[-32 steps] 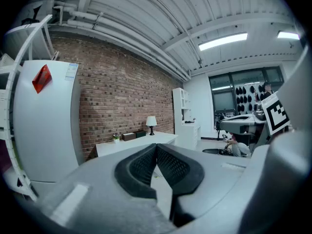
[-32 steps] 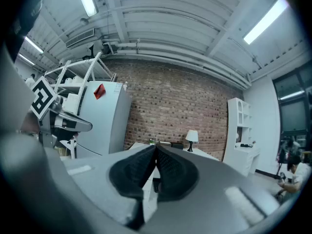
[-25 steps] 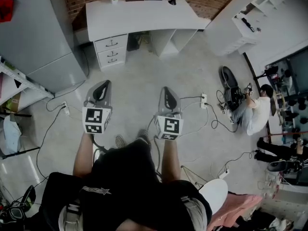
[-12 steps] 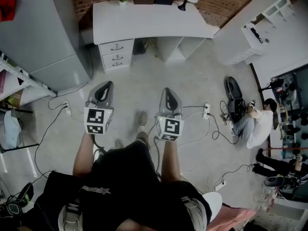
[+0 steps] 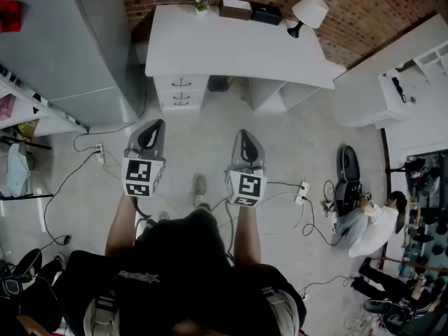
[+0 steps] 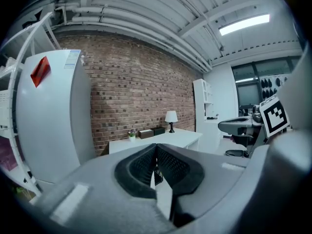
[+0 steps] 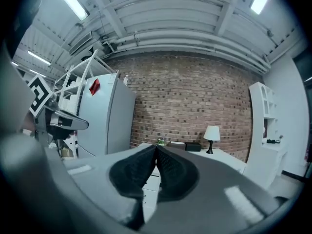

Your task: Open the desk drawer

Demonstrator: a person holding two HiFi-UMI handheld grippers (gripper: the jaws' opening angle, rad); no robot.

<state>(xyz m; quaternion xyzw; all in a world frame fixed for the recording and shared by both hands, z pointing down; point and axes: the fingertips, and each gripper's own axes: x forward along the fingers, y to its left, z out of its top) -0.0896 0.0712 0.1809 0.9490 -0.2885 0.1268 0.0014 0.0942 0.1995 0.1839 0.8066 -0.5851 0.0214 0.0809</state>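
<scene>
A tall grey fridge (image 5: 63,40) stands at the far left of the pale concrete floor (image 5: 308,138). Beside it, a white desk (image 5: 231,44) sits against the brick wall (image 5: 364,26) with a lamp (image 5: 308,11) on top. Its stack of three drawers (image 5: 180,92), all pushed in, is under the desk's left end. The left gripper (image 5: 150,126) and right gripper (image 5: 243,136) are held out level, well short of the drawers, each with its jaws pressed together on nothing. Off to the right, past a power strip (image 5: 302,191) and trailing cables, a person (image 5: 371,222) sits on the floor.

The right gripper (image 7: 156,149), jaws pressed together and empty, faces a white desk (image 7: 222,159) bearing a lamp (image 7: 211,133), before a brick wall (image 7: 195,101).
</scene>
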